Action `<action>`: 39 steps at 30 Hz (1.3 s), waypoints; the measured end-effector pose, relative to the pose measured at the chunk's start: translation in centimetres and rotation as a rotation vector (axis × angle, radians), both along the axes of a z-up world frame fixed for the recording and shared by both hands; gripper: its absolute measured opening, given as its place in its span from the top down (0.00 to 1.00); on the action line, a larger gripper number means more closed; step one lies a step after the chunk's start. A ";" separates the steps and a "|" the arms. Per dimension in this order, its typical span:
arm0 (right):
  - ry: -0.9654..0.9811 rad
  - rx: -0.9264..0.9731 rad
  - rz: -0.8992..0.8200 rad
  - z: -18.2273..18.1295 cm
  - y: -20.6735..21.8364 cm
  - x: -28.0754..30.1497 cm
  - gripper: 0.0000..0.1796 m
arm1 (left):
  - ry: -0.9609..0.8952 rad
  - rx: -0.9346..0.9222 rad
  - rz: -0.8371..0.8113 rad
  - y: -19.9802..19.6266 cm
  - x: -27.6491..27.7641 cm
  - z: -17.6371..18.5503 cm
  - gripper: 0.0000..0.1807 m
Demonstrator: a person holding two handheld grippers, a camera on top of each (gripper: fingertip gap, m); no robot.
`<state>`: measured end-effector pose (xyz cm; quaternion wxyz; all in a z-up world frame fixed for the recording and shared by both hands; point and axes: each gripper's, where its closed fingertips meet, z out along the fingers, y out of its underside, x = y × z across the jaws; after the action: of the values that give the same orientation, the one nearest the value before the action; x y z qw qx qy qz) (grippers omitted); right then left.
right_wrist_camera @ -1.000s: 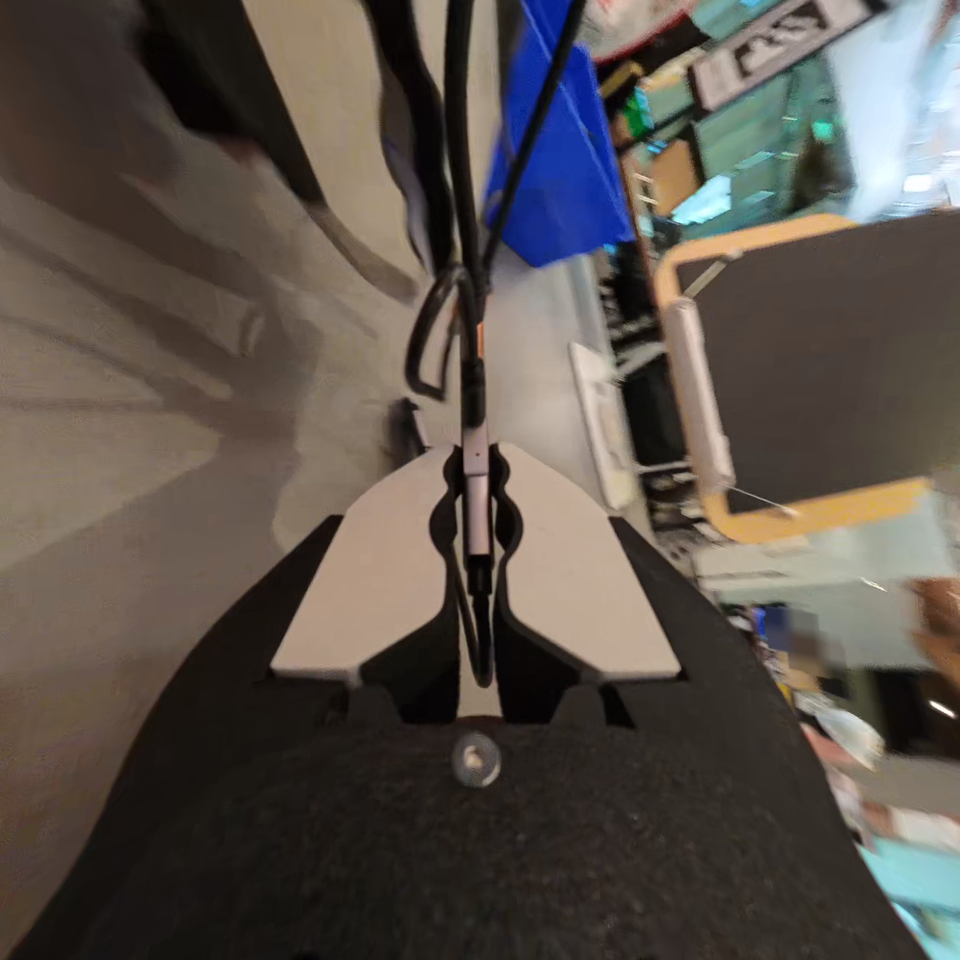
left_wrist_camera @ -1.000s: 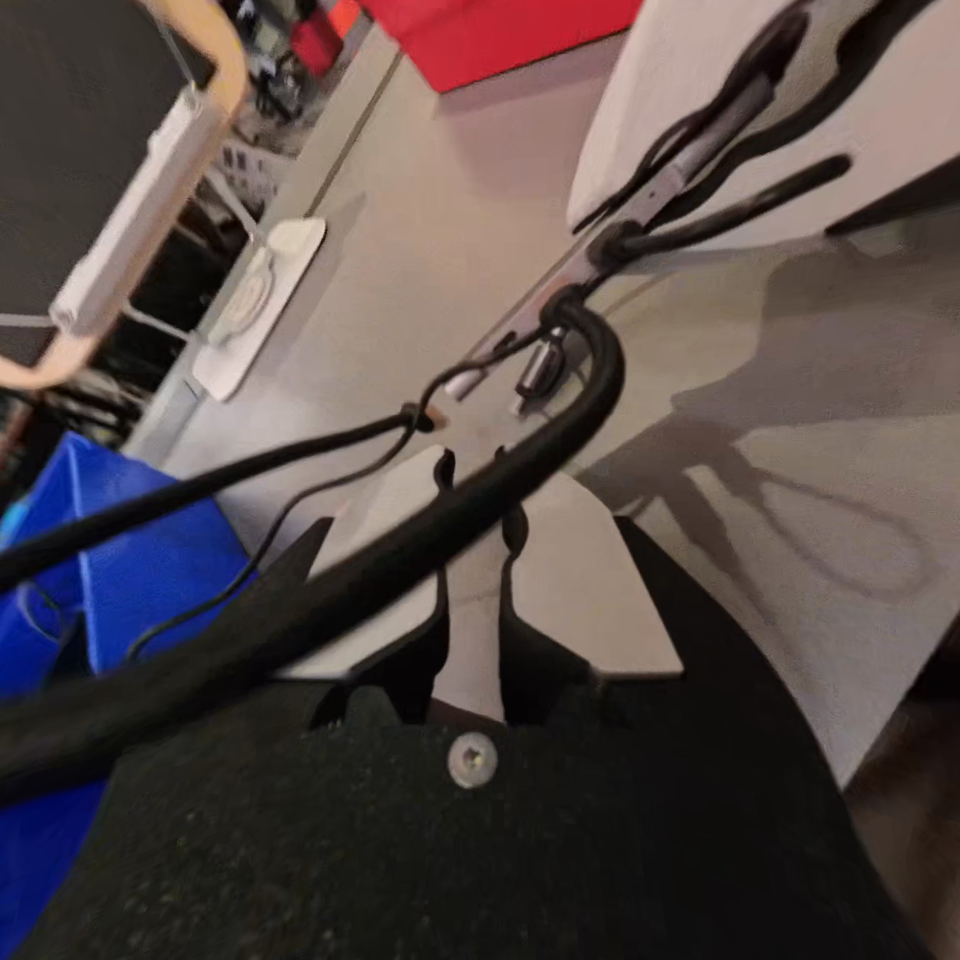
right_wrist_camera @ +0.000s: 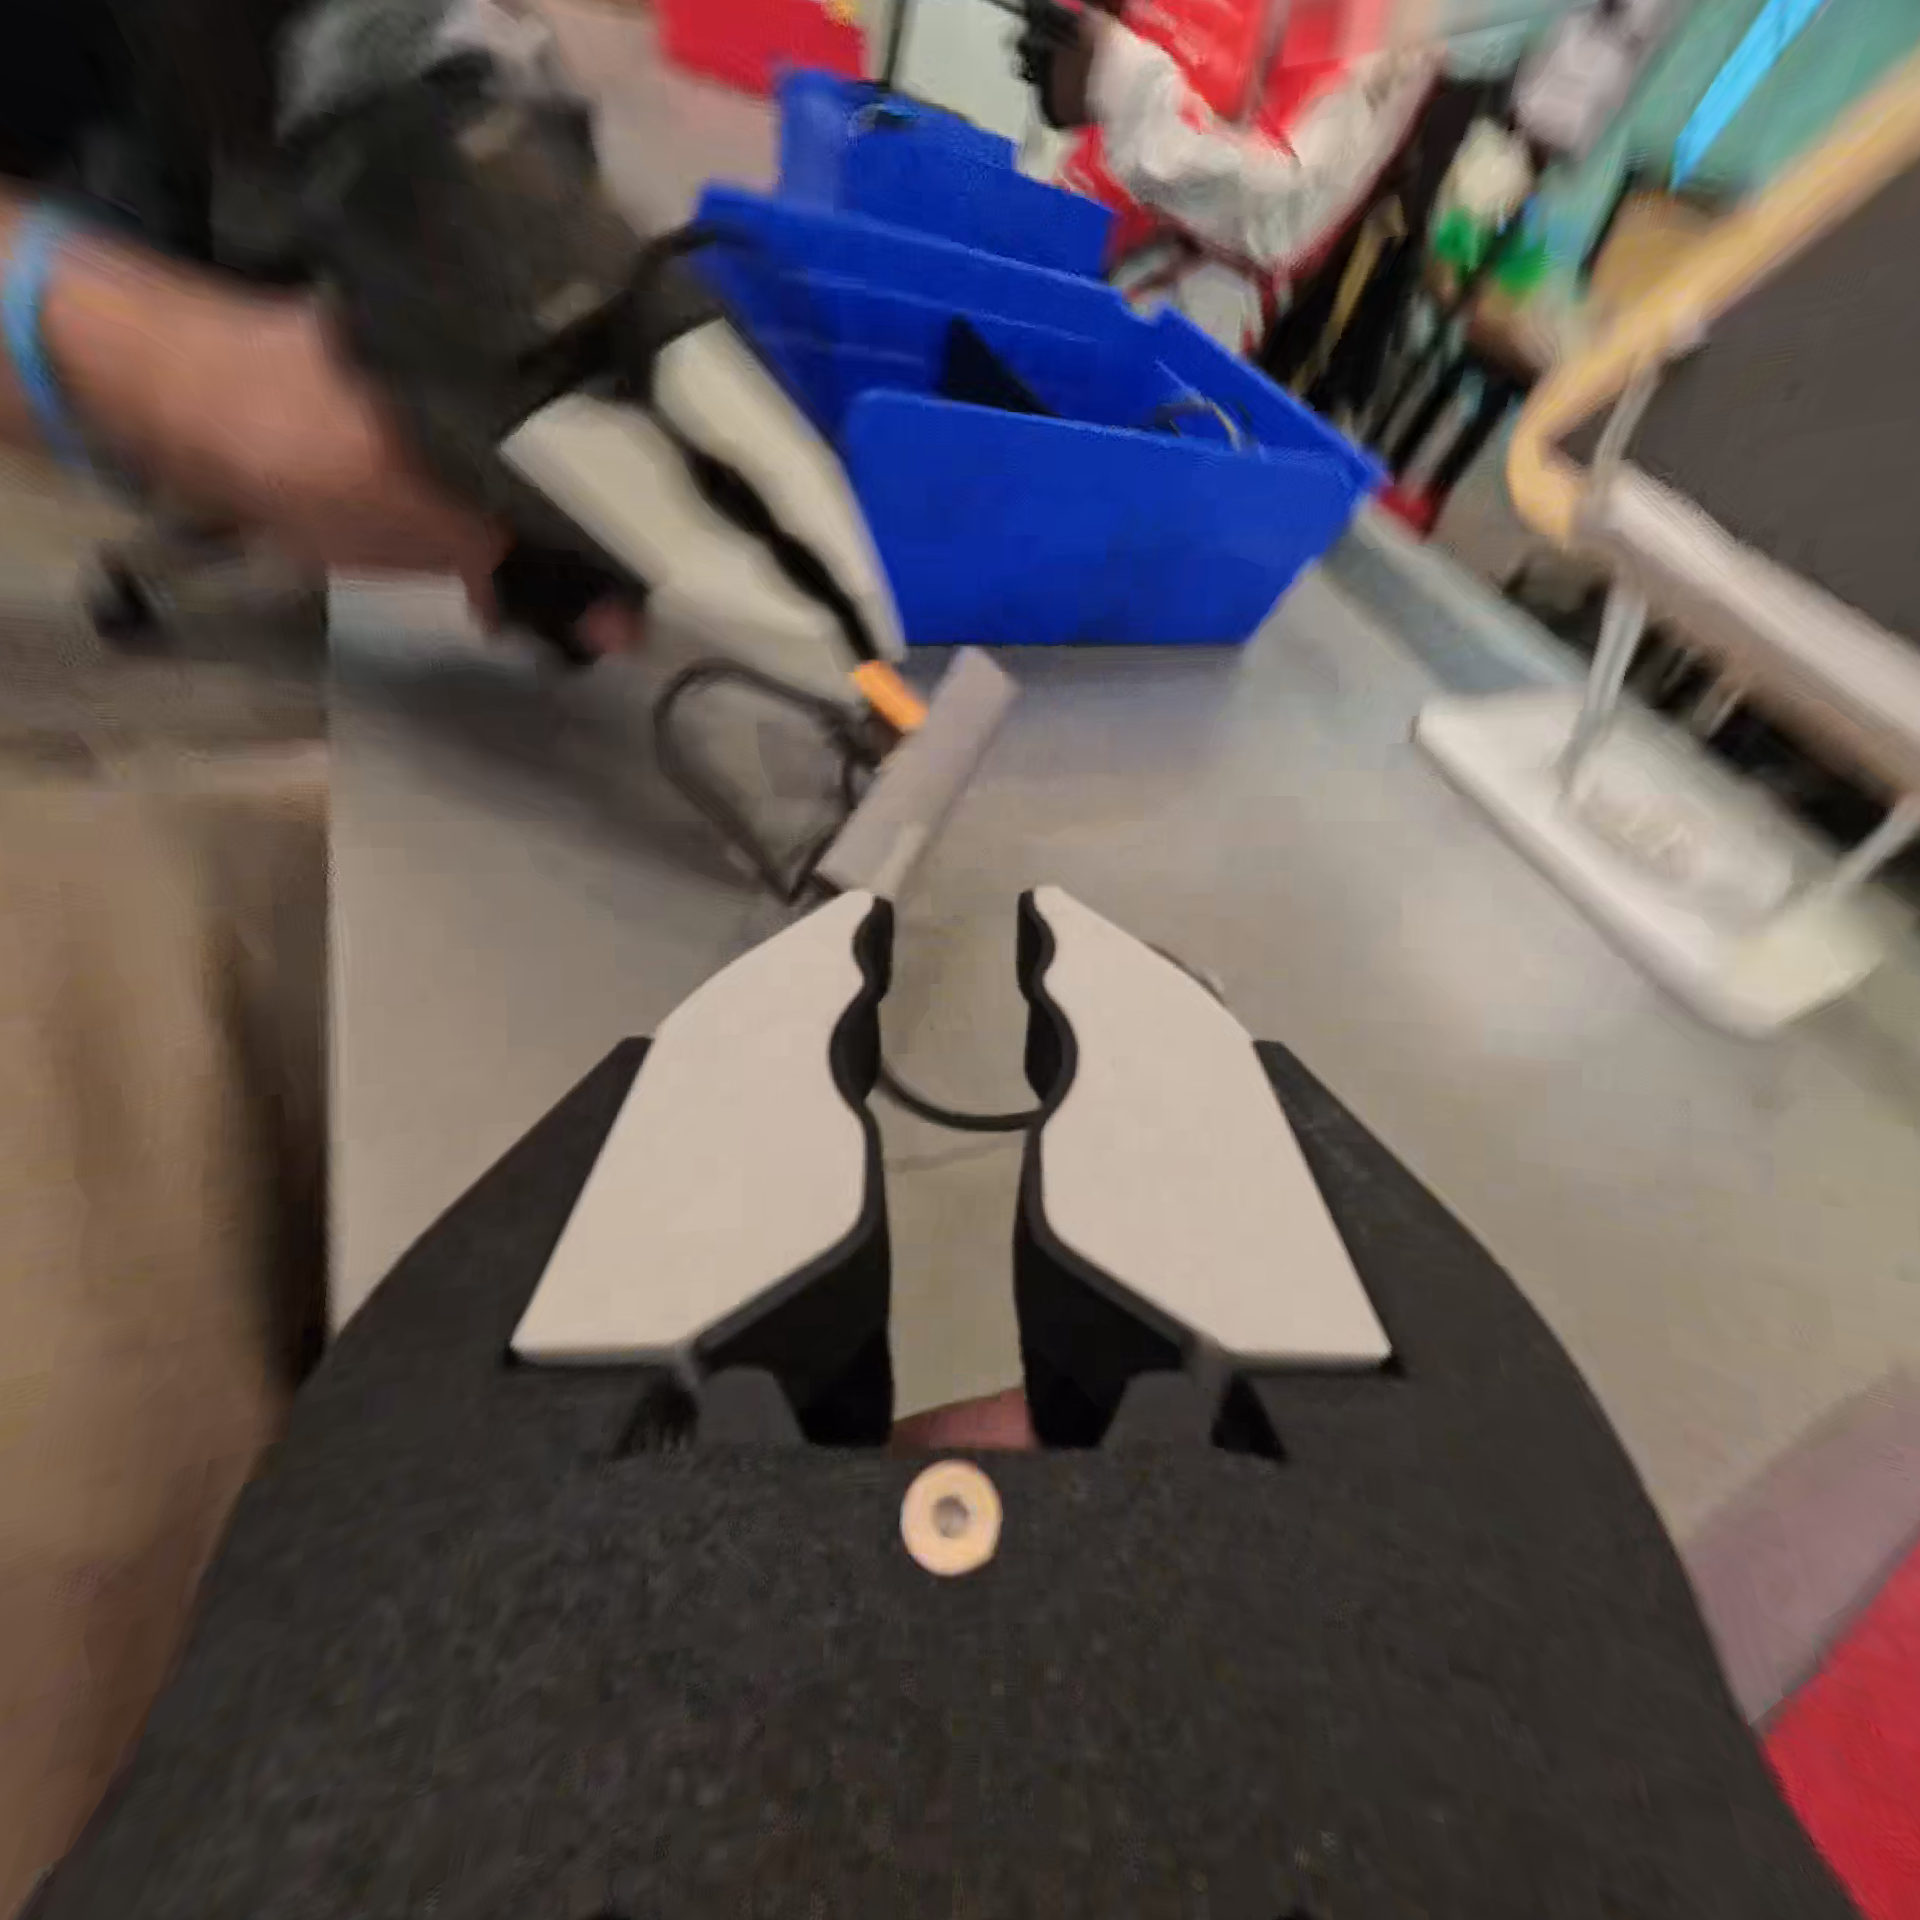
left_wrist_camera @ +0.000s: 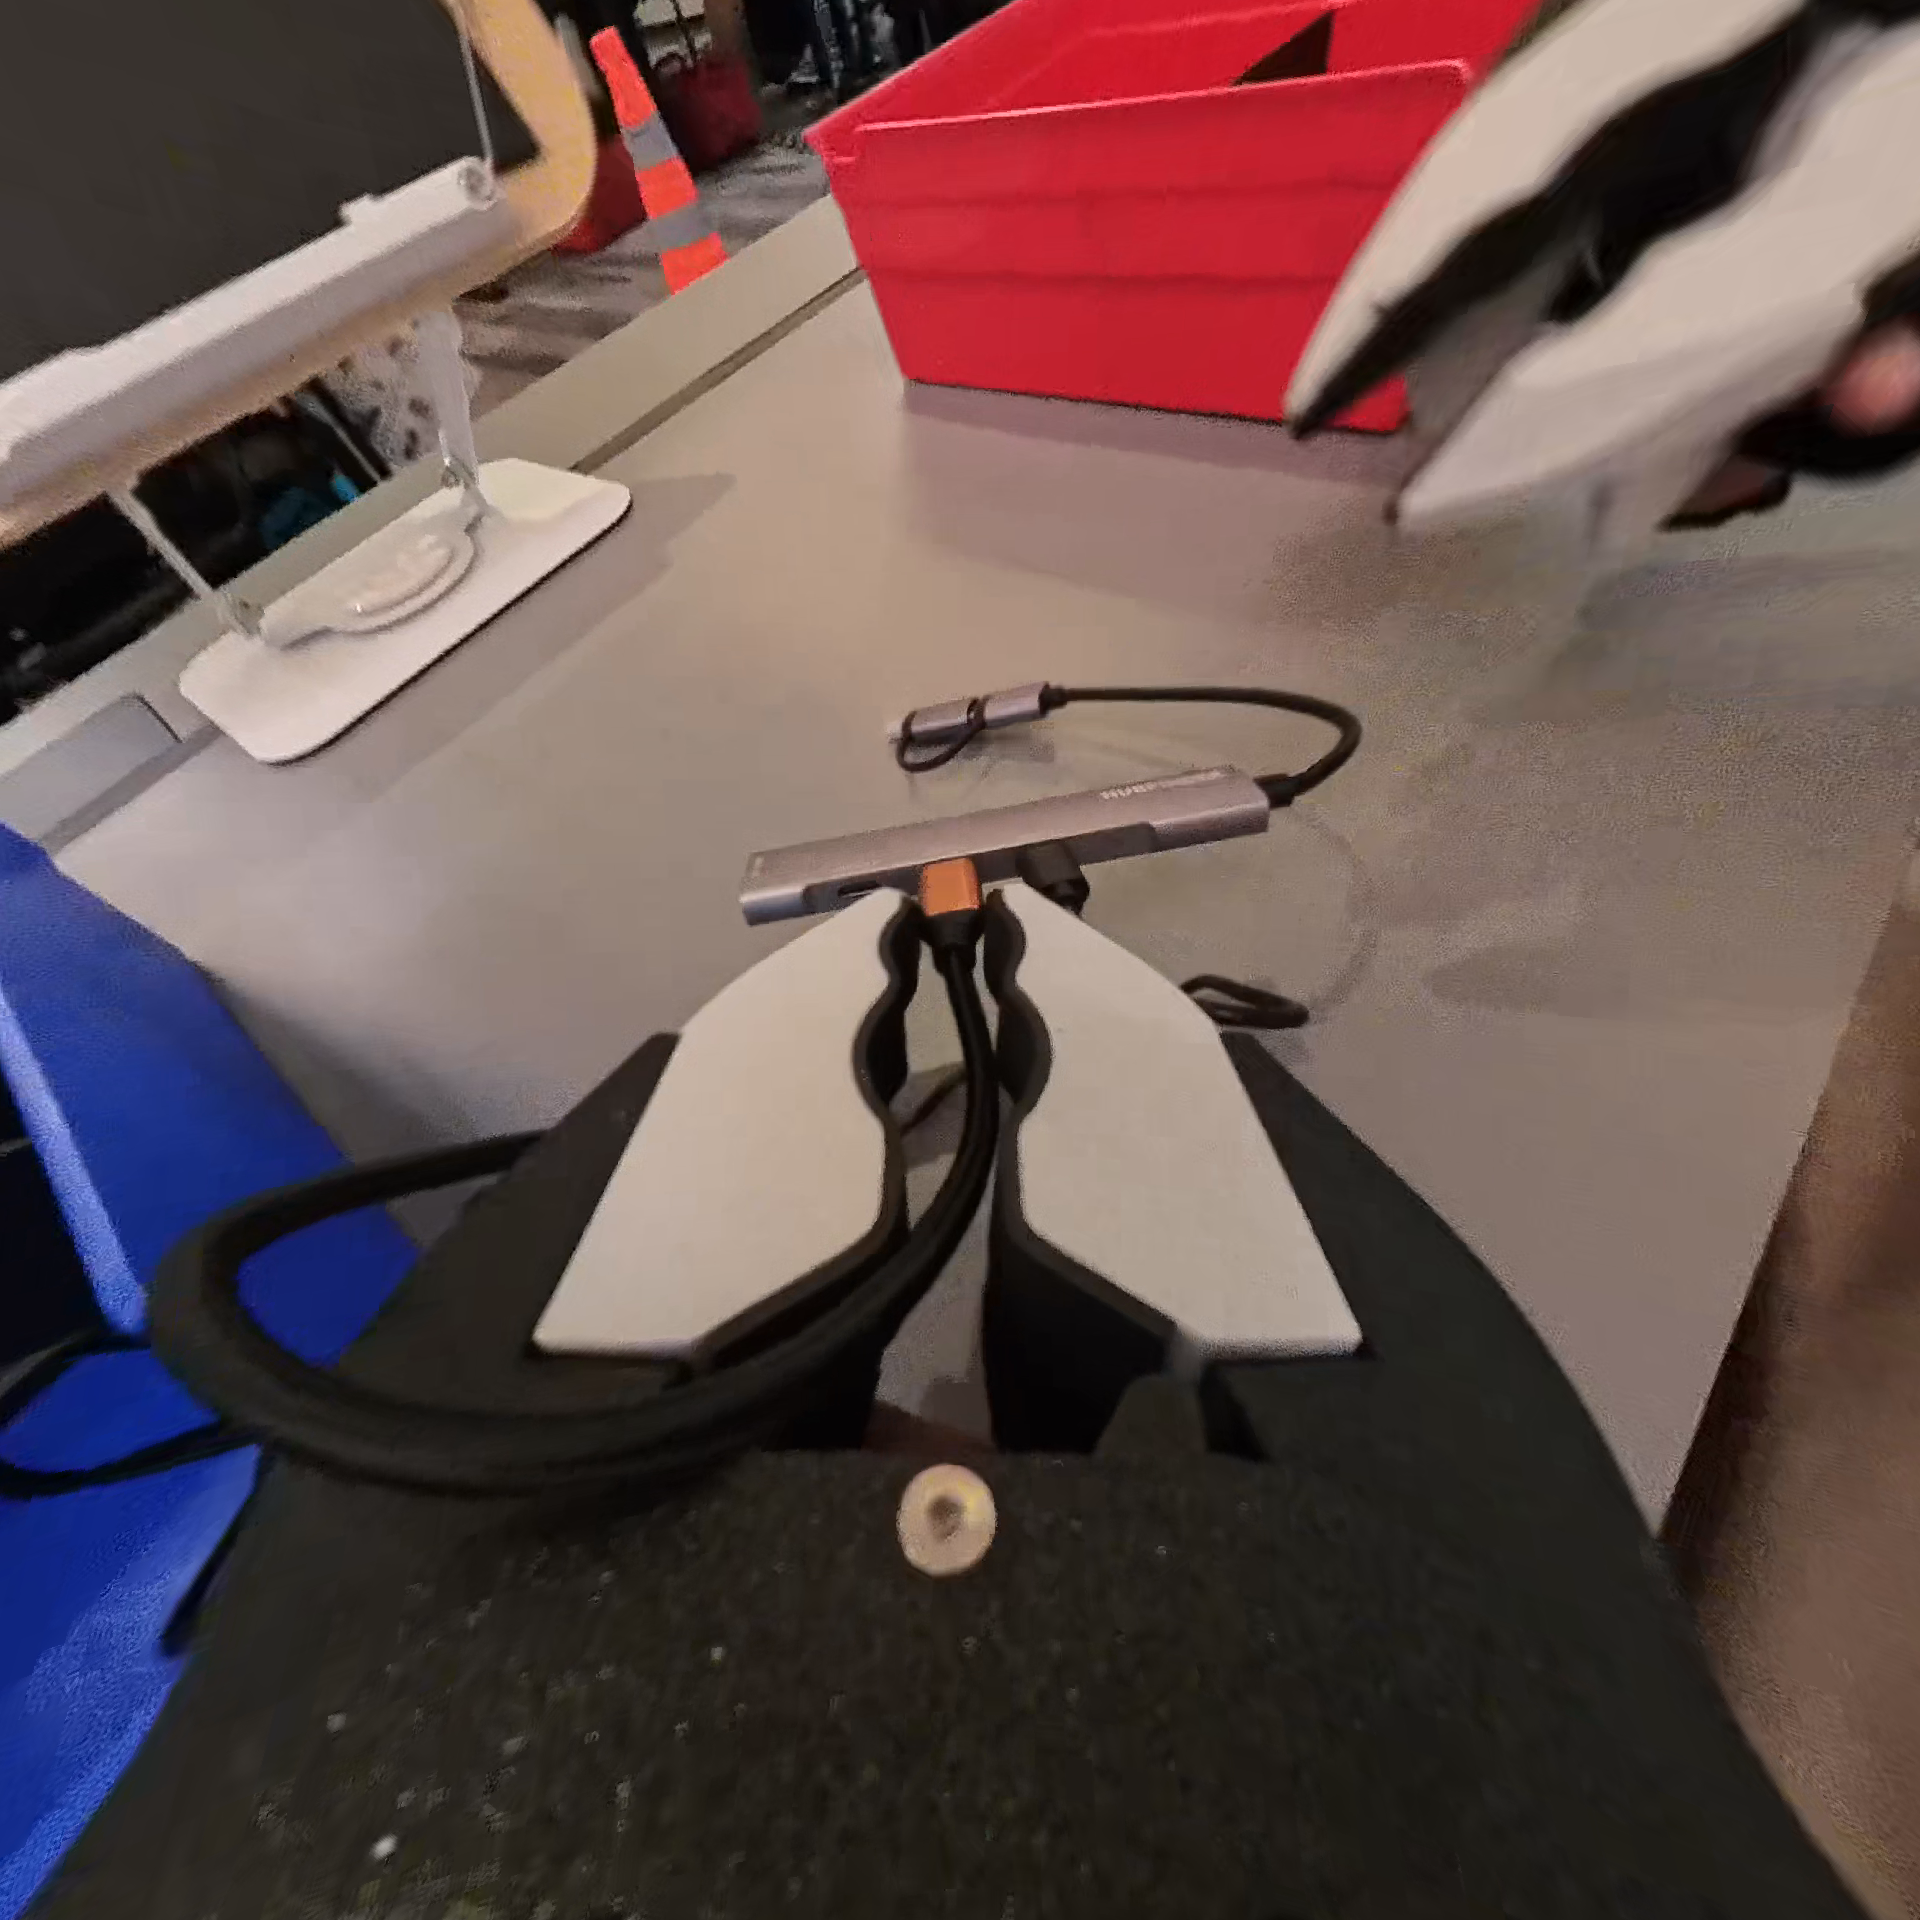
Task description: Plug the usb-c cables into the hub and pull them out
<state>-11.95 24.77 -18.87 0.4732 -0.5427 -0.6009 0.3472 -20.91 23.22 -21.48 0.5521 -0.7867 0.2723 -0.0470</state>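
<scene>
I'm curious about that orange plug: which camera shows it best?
The left wrist view: the orange plug sits sharp and centred, in the hub, at the left hand-held gripper tips. The right wrist view shows it small and blurred.

The left gripper [left_wrist_camera: 948, 920], low in the centre of its frame, pinches its fingertips close together, while the right gripper [right_wrist_camera: 954, 914] hovers with its fingers parted and empty.

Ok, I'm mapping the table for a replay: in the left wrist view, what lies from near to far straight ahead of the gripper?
Left gripper shut on the orange plug → hub → hub's own cable end → red bin.
</scene>
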 end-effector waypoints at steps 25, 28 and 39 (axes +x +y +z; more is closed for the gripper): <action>0.004 -1.127 0.590 -0.7 -4.5 -2.5 0.95 | 0.415 0.435 -0.159 -2.6 5.8 2.0 0.94; -0.007 -1.138 0.598 -0.8 -4.6 -2.4 0.95 | 0.417 0.451 -0.177 -2.7 5.9 2.0 0.94; -0.046 -1.199 0.658 -0.8 -5.1 -2.0 0.95 | 0.368 0.476 -0.219 -3.2 6.5 2.2 0.93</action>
<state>-13.99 19.70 -19.64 -0.0524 -0.5072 -0.4483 0.7342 -14.45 19.99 -19.28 0.6537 -0.5967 0.4541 0.1019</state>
